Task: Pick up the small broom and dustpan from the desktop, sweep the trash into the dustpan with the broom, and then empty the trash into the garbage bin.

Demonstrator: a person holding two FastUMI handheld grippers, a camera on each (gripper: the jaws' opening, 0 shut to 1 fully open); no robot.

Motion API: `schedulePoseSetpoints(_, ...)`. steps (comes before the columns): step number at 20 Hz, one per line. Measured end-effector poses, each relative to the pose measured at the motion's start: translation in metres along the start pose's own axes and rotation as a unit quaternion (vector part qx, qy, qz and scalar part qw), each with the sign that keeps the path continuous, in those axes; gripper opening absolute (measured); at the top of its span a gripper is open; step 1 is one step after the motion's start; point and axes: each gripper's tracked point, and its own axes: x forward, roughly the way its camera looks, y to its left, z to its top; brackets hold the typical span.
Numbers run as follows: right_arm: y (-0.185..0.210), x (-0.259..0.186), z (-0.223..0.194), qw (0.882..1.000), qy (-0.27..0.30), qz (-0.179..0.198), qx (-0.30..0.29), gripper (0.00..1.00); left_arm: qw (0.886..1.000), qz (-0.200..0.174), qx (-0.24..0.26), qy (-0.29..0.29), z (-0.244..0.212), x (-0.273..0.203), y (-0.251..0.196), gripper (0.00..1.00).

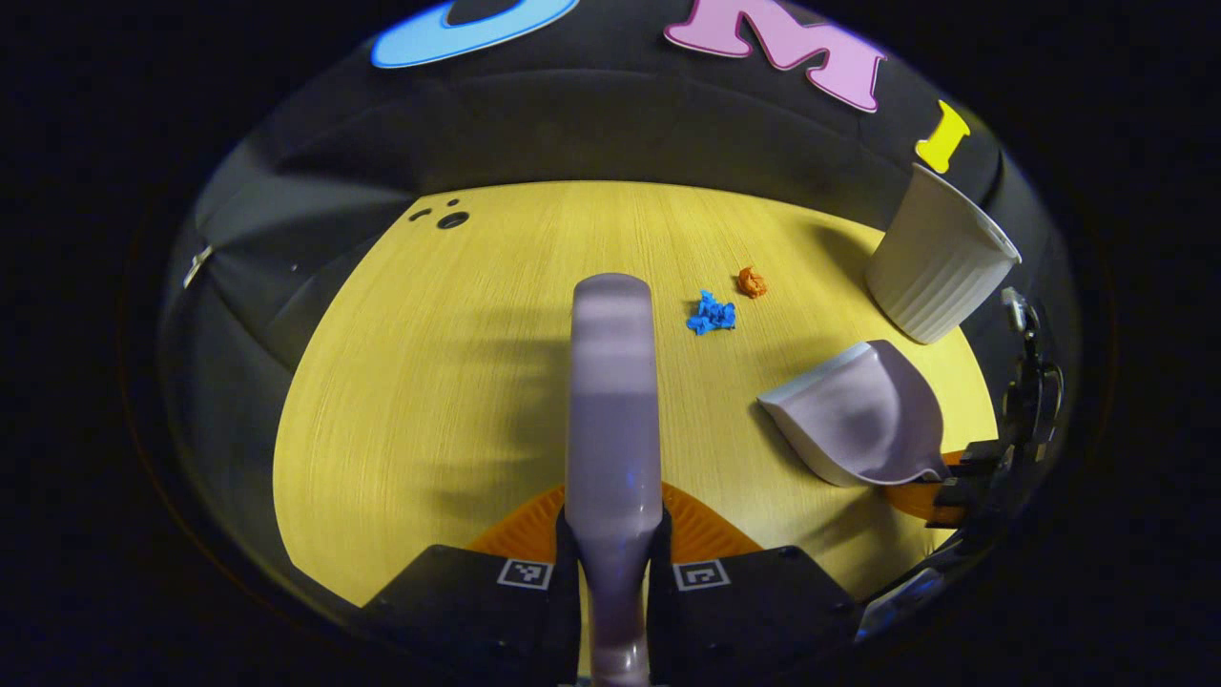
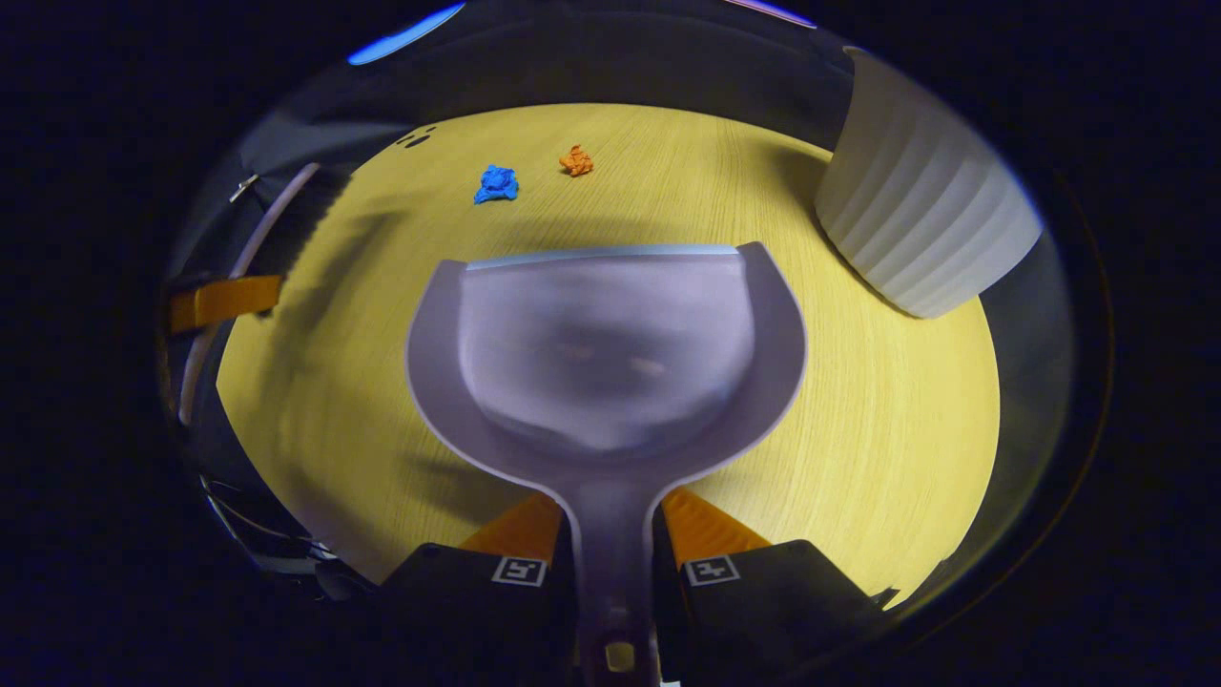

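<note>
Left gripper point(image 1: 613, 539): fingers clamp the broom point(image 1: 613, 401) handle, long axis pointing straight ahead. Right gripper point(image 2: 612, 534): fingers clamp the dustpan point(image 2: 607, 358) handle, smooth scoop mouth facing forward above the wood-grain bench point(image 2: 858, 420). 2 crumpled scraps, blue point(image 2: 496, 183) and orange point(image 2: 575, 161), lie beyond; ribbed white bin point(image 2: 920, 224) right.

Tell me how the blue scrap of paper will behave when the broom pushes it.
The blue scrap looks crumpled and small, so it is probably very light and should slide easily on the smooth desk. Its lumpy shape may make it tumble or skip sideways. It lies apart from the orange scrap, so they may scatter.
</note>
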Motion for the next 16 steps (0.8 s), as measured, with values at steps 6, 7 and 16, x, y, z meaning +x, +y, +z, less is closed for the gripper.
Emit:
schedulePoseSetpoints(6,-0.019,-0.019,0.012,0.999,-0.008,0.015,-0.051,0.37,0.996,-0.014,0.088,0.029,0.064,0.069,-0.005,0.31)
schedulePoseSetpoints(7,-0.023,-0.021,0.012,0.998,-0.008,0.018,-0.06,0.37,0.993,-0.011,0.109,0.034,0.073,0.083,-0.003,0.32)
schedulePoseSetpoints(16,-0.035,-0.019,-0.002,0.994,0.017,0.04,-0.104,0.37,0.948,-0.083,0.298,0.074,0.128,0.141,-0.048,0.32)
